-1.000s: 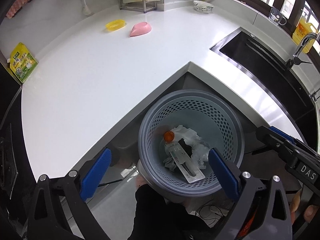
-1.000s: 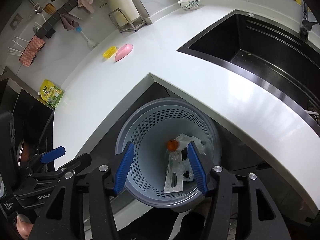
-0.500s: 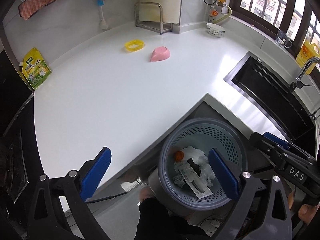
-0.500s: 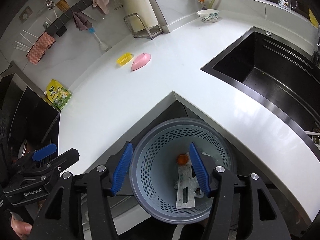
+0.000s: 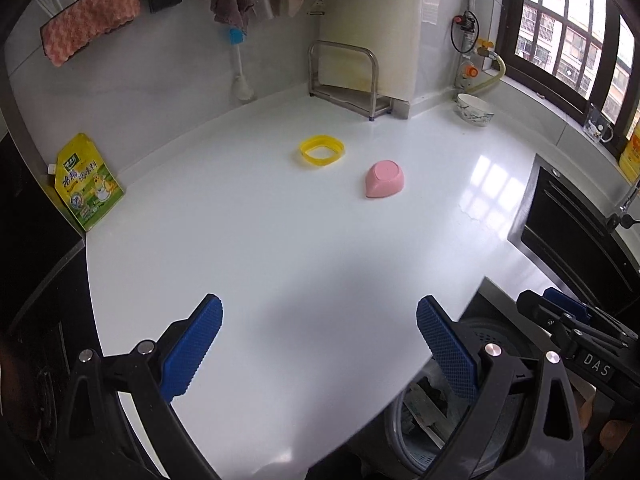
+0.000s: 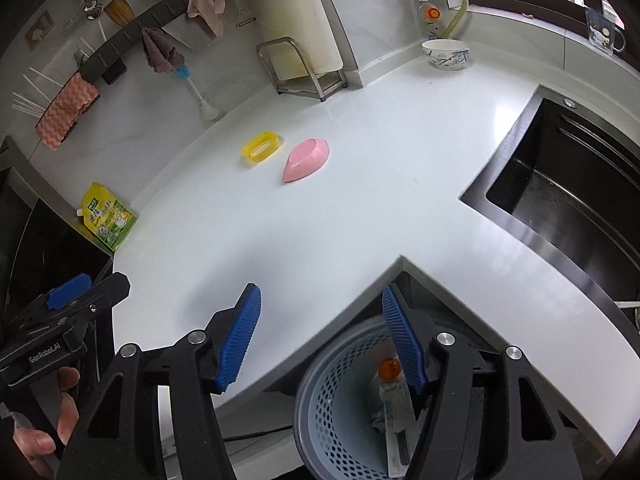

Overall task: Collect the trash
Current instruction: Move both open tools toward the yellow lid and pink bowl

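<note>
Both grippers' jaws wide, empty; right gripper opening.

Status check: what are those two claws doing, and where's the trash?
Left gripper open, empty. Right gripper opening, nothing between jaws. Trash sits in perforated bin below white countertop. Nothing obstructing.

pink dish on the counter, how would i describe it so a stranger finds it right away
Start at the white countertop and look toward the metal rack at the back wall. In front of it lie two small things side by side: the pink dish is the solid teardrop-shaped one lying upside down, right of the open yellow ring-shaped tray.
</note>
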Demonstrator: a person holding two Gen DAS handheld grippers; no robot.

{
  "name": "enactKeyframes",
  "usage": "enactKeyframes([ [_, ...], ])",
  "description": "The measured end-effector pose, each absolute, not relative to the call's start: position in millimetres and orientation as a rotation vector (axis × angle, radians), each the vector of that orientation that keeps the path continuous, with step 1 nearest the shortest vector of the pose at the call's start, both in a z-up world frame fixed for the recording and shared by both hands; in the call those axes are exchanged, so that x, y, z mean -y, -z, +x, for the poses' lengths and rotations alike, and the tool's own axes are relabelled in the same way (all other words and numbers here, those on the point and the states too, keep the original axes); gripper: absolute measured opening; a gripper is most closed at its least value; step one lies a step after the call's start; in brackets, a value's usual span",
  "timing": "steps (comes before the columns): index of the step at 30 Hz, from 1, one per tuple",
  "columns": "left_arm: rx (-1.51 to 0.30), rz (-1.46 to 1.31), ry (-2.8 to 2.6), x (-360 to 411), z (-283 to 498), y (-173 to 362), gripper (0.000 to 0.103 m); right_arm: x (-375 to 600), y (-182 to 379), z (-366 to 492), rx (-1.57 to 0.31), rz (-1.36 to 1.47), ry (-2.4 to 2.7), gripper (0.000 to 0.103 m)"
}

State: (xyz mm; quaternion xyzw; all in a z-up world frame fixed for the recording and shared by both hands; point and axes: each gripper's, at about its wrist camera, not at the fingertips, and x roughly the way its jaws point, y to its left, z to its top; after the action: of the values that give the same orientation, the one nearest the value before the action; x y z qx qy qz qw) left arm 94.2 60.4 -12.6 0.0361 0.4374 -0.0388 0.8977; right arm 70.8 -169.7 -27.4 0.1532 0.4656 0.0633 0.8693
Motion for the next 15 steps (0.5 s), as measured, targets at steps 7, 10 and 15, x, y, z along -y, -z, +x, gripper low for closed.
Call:
enactKeyframes([
  [7,-0.882,0.071,0.075,-92.5,171.7,20.4,0.096,147.0,36.1,128.1,-0.954,0.308,-0.069,0.062],
  [10,-0.872,0.066,0.089,-101.6,202.6,24.5,0.096,139.2,43.9,151.0,-0.950,0.308,-0.039,0.062],
  [15,-0.863,0.093,0.119,-108.2,252.0,38.1,0.096,128.8,59.8,190.8,-0.952,0.327,0.006,0.063],
])
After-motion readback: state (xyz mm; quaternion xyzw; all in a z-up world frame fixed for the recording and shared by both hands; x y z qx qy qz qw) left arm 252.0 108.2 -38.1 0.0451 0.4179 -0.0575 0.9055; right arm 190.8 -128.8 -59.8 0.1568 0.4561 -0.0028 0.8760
